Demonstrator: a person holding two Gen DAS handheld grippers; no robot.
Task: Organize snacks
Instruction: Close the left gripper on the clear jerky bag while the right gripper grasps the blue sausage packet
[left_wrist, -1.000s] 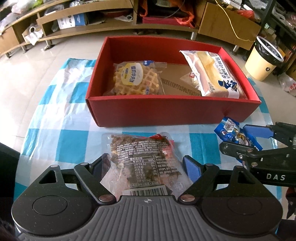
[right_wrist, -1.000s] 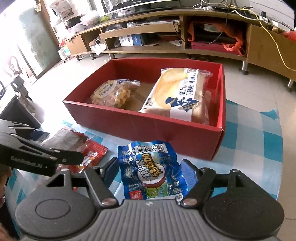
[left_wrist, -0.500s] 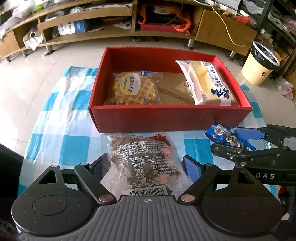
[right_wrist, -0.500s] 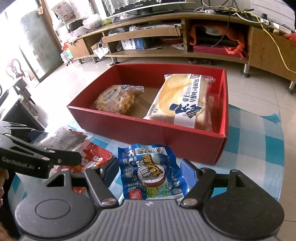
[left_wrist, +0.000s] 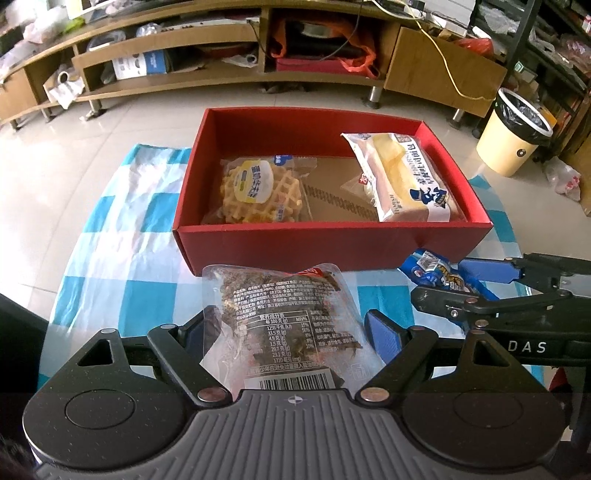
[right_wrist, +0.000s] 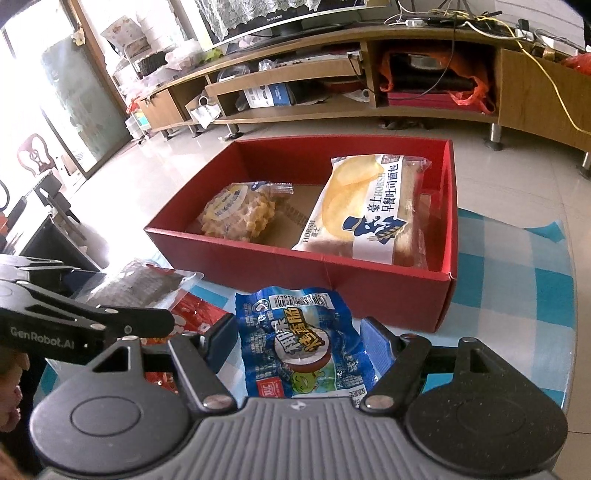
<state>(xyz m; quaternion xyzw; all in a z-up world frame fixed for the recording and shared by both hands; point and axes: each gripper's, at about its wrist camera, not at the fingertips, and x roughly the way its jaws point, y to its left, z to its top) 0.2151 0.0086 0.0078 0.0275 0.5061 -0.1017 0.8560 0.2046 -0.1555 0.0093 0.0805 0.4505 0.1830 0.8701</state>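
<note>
Snacks are lying in two places: a waffle pack (left_wrist: 255, 190) and a bread loaf pack (left_wrist: 402, 177) are sitting inside the red box (left_wrist: 332, 245), while two more packs are waiting on the checked surface (left_wrist: 122, 266) just in front of the box's near wall. The left hand-held gripper (left_wrist: 291, 332) is straddling the clear jerky pack (left_wrist: 288, 325), its blue pads (left_wrist: 384, 334) standing apart on either side; whether they are pressing the wrapper yet I cannot tell. The right hand-held gripper (right_wrist: 299, 343) is likewise bracketing the blue sausage pack (right_wrist: 303, 347) with fingers spread and not visibly squeezing it.

Each pack is lying directly ahead of its own hand-held gripper, long axis running forward along the fingers toward the box, so the coming move is probably a close, a lift over the near wall, and a drop into the bare cardboard strip between waffle and bread. The left one is nearer the waffle end, the right nearer the bread end.

The left wrist view is showing the jerky pack's printed label and barcode and the right tool's linkage crossing over the blue pack. The right wrist view is showing the bread pack leaning against the box's right wall, and red printing on the jerky pack's underside edge.
</note>
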